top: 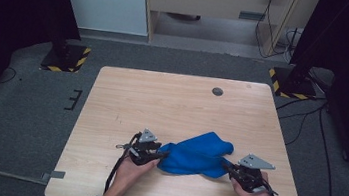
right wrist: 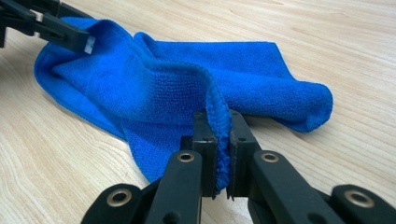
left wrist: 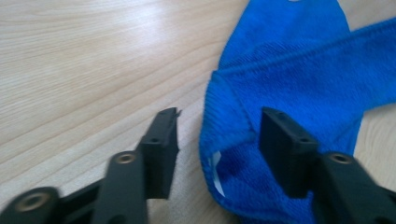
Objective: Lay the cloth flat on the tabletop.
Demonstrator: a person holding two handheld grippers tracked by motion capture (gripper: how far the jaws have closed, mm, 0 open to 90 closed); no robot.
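Cloth [top: 195, 156] bunched on table [top: 161, 106] near front edge, right of centre. Right gripper [right wrist: 223, 154] pinches cloth's hem. Left gripper [left wrist: 217, 140] partly open w/ cloth corner between jaws, not clamped.

Blue cloth [top: 195, 156] on pale wood-grain table [top: 162, 101]
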